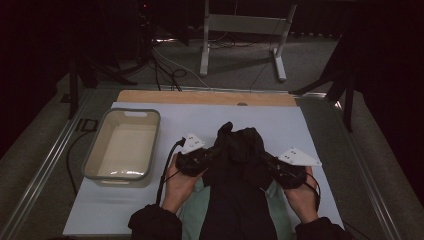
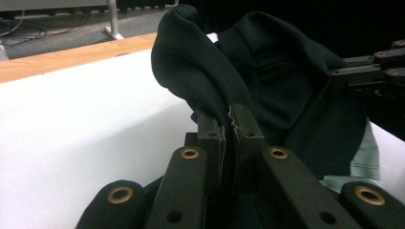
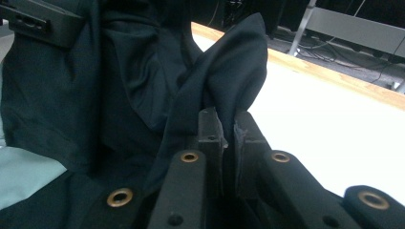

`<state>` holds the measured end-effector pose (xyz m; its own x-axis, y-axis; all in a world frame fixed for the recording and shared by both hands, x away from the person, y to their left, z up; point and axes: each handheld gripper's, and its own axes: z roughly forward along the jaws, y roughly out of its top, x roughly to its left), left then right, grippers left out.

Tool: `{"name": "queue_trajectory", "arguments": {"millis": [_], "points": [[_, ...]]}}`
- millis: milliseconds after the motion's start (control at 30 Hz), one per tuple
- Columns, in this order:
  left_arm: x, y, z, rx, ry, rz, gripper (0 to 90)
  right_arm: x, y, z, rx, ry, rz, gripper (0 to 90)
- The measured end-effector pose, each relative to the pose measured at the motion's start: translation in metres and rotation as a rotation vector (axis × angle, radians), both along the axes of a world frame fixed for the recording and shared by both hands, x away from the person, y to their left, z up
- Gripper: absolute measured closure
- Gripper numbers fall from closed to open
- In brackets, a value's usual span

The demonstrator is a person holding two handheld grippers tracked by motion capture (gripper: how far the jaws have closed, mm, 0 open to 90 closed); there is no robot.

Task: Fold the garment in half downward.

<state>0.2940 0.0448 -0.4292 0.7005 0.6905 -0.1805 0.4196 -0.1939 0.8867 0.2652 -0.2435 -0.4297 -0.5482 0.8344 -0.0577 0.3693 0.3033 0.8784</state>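
Nearest the person, the left gripper at nine o'clock and the right gripper at three o'clock each pinch a fold of the dark garment, mid-table. Keeping both grips level and moving together should stop the cloth slipping; a basin sits farther off at ten o'clock.

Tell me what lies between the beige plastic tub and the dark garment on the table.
In the high view, bare white tabletop, then the left gripper and its black cable, shut on the dark garment.

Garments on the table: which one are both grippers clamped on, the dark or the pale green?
The dark garment. The left gripper and right gripper each pinch a fold of it; the pale green garment lies flat underneath, ungripped.
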Motion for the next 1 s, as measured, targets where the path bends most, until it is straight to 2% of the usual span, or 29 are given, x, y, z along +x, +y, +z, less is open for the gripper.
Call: {"name": "queue_trajectory", "arguments": {"millis": [500, 833, 1000], "points": [[-0.031, 0.002, -0.012, -0.024, 0.002, -0.056, 85.7, -0.033, 0.005, -0.013, -0.026, -0.031, 0.04, 84.4], [-0.05, 0.001, -0.021, -0.047, 0.02, -0.087, 85.7, -0.051, 0.006, -0.021, -0.027, -0.017, 0.079, 84.4], [-0.06, 0.005, -0.025, -0.063, 0.032, -0.1, 85.6, -0.059, 0.005, -0.022, -0.019, 0.005, 0.092, 84.3]]}}
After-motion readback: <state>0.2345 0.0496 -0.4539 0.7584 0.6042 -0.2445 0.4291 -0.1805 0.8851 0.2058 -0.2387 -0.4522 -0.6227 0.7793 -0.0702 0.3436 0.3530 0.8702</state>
